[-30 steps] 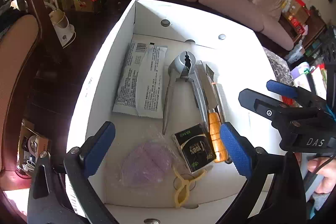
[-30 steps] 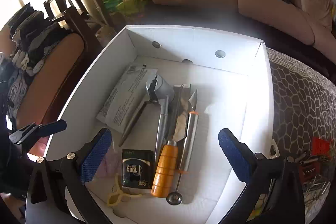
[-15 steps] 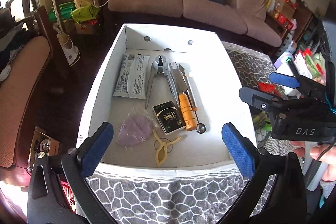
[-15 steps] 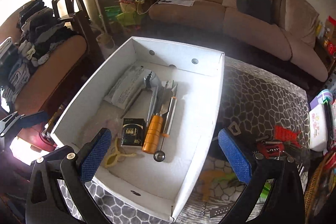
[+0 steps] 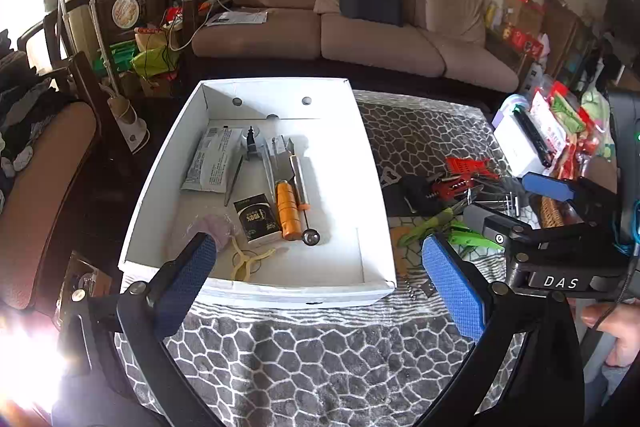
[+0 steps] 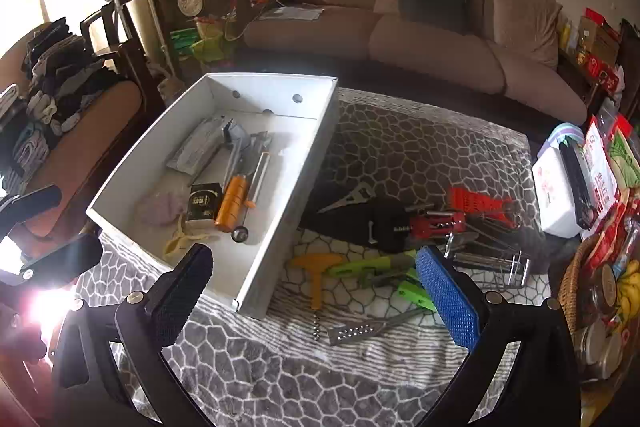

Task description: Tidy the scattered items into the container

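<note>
Glare (image 5: 24, 359) washes out the lower left corner. "100%" is read on the black packet (image 5: 257, 218) inside the white box (image 5: 256, 289); "DAS" on the right gripper (image 5: 516, 205). Both the right gripper and the left gripper (image 5: 320, 279) are spread wide and empty. Tools (image 6: 384, 267) are left scattered beside the box.

A white cardboard box (image 6: 320, 131) sits on the grey honeycomb-patterned tabletop (image 6: 420, 155), an orange-handled tool (image 6: 233, 202) inside it, scattered kitchen utensils (image 6: 384, 267) to its right.
</note>
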### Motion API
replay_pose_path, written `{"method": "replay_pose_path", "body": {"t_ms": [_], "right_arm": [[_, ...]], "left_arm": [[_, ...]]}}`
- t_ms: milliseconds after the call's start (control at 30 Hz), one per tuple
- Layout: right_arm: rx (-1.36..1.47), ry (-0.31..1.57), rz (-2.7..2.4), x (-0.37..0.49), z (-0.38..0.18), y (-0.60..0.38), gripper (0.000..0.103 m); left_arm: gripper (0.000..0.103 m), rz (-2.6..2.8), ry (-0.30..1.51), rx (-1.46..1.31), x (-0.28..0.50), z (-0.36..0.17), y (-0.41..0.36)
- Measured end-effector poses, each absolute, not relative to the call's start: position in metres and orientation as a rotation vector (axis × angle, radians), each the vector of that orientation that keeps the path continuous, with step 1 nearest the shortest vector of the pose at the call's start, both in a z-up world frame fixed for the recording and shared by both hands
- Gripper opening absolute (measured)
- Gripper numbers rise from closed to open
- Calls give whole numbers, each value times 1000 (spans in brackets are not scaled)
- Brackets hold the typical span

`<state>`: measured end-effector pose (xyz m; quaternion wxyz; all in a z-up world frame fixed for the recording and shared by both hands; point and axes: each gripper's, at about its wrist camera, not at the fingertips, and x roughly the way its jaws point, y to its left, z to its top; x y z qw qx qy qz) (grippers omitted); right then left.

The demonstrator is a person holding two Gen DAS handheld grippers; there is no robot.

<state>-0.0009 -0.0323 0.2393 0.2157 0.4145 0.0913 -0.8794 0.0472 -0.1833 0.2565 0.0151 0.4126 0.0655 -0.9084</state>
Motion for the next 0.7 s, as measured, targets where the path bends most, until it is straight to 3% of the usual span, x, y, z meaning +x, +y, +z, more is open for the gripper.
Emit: {"method": "replay_pose_path", "body": {"t_ms": [433,700], "right_arm": [[1191,115,-2592,14,207,119,103],[1269,61,-2650,17,153,177,103]], "left_arm": [[103,-2911,216,1359,41,205,-62],[103,-2902,131,1406,42,148,-1]]}}
